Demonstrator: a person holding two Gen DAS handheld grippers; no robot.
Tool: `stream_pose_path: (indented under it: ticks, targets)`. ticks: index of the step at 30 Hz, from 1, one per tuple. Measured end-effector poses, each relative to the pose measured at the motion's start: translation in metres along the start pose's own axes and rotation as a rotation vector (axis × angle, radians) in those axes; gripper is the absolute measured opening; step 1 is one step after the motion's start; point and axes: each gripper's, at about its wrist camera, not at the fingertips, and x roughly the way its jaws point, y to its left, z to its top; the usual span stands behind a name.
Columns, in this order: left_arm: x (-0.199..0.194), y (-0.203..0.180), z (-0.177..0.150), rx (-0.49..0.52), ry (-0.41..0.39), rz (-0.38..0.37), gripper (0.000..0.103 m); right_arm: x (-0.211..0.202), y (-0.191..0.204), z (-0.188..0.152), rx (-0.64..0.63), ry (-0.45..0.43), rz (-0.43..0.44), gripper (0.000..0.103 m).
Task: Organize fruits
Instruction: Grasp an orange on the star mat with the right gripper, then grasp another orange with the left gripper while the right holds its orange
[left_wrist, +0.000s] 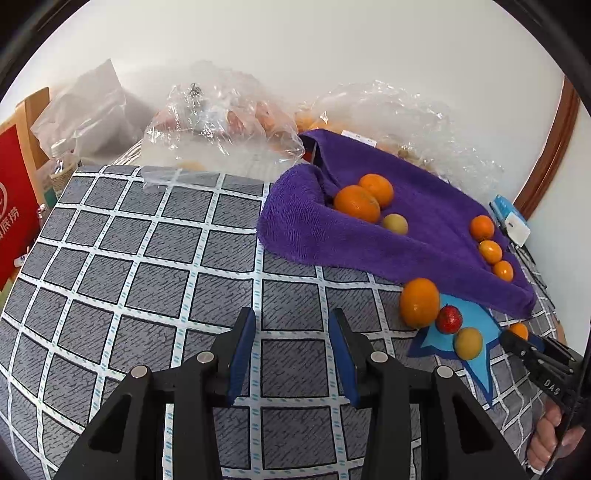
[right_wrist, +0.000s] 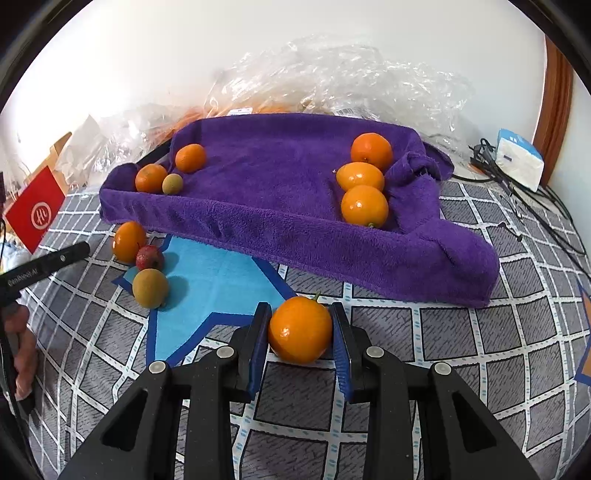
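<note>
Left wrist view: black left gripper with blue pads (left_wrist: 291, 354) hovering released, nothing between its jaws, above grey checked cloth (left_wrist: 147, 258); folded purple towel (left_wrist: 424, 229) beyond on the right. Right wrist view: right gripper (right_wrist: 301, 332) clenched on small round orange fruit (right_wrist: 300, 328), low over the cloth just in front of the towel's near edge, beside blue star-shaped mat (right_wrist: 207, 280)
</note>
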Motion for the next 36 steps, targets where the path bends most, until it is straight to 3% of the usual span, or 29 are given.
stream_pose_path:
  ticks: [12,19,26,36]
  targets:
    - [0.004,-0.003,0.002,0.027,0.014,0.0,0.044,-0.003,0.001,-0.002,0.004,-0.006,-0.022,0.032]
    - [-0.002,-0.011,0.0,0.069,0.042,0.002,0.044,-0.013,-0.01,-0.003,0.043,-0.054,-0.04,0.032]
    - [-0.006,-0.047,0.009,0.083,0.069,-0.153,0.044,-0.015,-0.017,-0.001,0.075,-0.062,-0.048,0.032]
    - [0.028,-0.079,0.023,0.041,0.112,-0.167,0.044,-0.011,-0.022,-0.002,0.105,-0.047,-0.031,0.032]
